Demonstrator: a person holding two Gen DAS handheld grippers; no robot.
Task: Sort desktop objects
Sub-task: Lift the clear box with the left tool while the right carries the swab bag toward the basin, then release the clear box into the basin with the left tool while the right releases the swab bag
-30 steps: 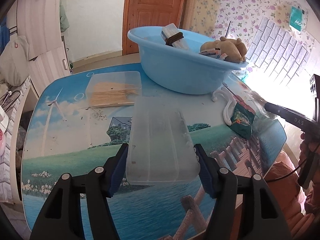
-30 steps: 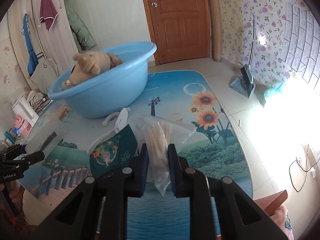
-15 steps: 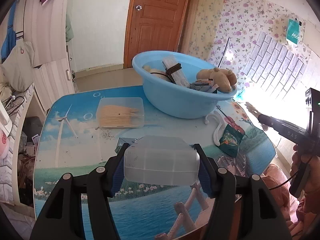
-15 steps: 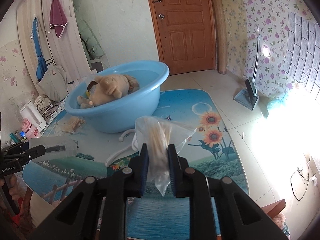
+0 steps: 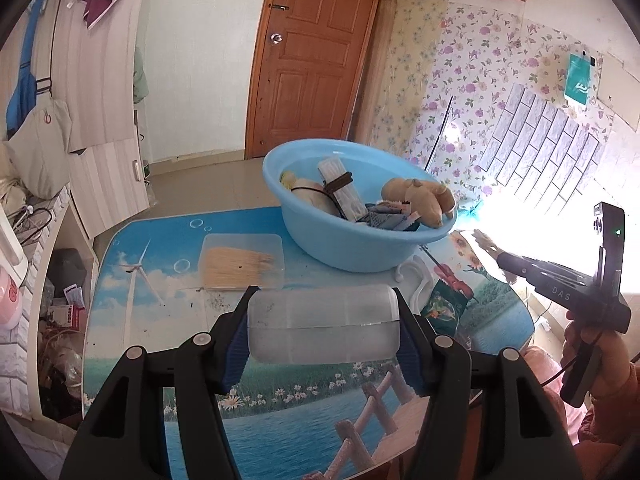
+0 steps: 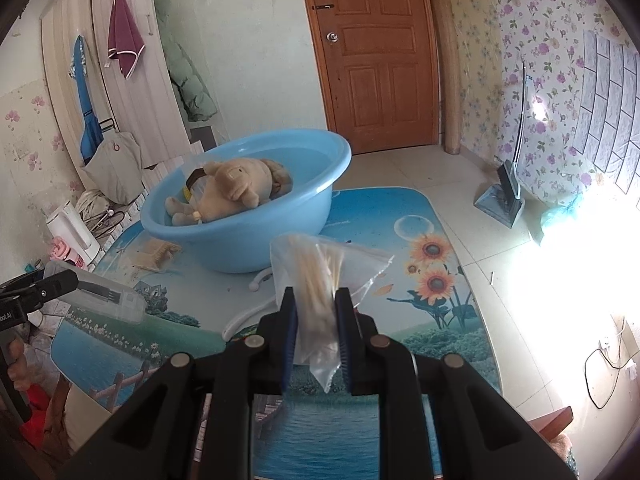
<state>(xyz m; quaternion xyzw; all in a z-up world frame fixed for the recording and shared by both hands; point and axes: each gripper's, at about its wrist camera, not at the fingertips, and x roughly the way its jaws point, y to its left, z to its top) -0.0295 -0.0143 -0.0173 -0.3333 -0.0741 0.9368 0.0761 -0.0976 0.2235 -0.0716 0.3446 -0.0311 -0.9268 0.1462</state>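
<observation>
Left gripper [image 5: 323, 330] clamped across the frosted lid [image 5: 323, 326]; a second ago it lay flat on the desk [image 5: 132, 280], now it's lifted clear and tipped toward me. Right gripper [image 6: 316, 336] nearly closed on the clear bag of swabs [image 6: 320, 280], also raised off the desk. Reckon both are bound for sorting. Beyond: open clear tray [image 5: 243, 260] on the desk, full of loose wooden sticks, lidless. Farther, blue basin [image 5: 352, 248] holds plush toy [image 5: 418, 200], a banded pack and small packets.

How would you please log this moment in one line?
left gripper: shut on clear lid | right gripper: shut on swab bag | blue basin: on table
</observation>
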